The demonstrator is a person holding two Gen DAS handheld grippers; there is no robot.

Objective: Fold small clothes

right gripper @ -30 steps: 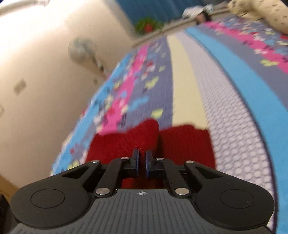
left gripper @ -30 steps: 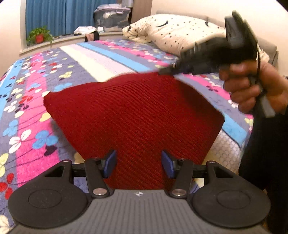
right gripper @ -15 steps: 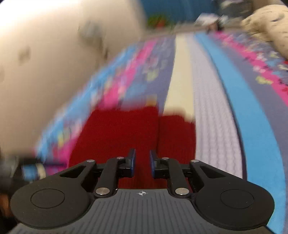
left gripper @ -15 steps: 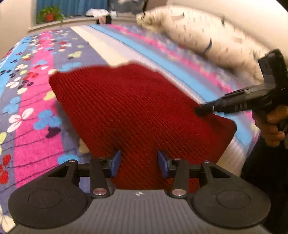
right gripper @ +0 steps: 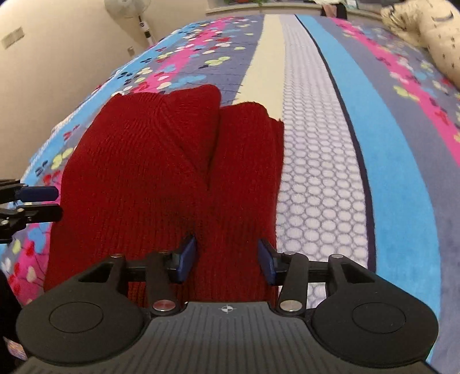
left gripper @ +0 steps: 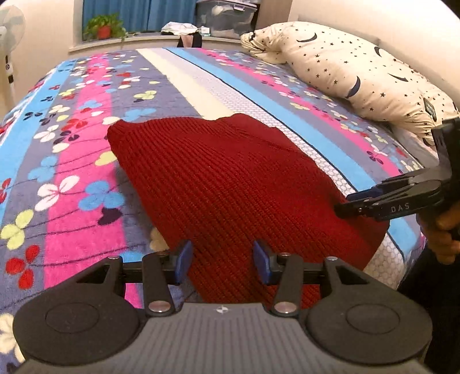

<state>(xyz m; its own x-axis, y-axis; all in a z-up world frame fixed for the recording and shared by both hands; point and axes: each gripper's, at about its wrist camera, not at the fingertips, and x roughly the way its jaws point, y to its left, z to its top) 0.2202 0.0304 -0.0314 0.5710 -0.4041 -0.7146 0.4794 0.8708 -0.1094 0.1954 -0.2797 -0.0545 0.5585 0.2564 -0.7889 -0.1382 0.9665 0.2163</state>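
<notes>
Red knitted garment (left gripper: 230,184) lies spread flat on the bed (left gripper: 86,161), on a flower-and-stripe blanket. Ribbed knit, dark red.

Left gripper (left gripper: 222,260): fingers (left gripper: 184,259) spread apart, nothing between them, poised over the near edge of the garment. Cloth runs ahead of the fingertips and off to their right. Floral pink and blue stripes to the left of the fingers. Standing fan (left gripper: 10,26) at far left against the wall. Potted plant (left gripper: 103,27) on the window ledge far ahead, blue curtain behind it. Star-and-moon pillow (left gripper: 353,72) far ahead to the right.

Right gripper (right gripper: 227,260), seen from its own camera: fingers (right gripper: 188,257) also parted, gripping nothing. They sit over the near end of the garment. Ahead of them the garment shows two layers, a folded flap lying on the left part with a seam-like crease running forward between the fingers. White honeycomb stripe just to the right of the fingers, then a blue stripe. From the left wrist view, this gripper's tips (left gripper: 353,202) sit at the garment's right edge, a hand (left gripper: 442,230) wrapped around its grip.
</notes>
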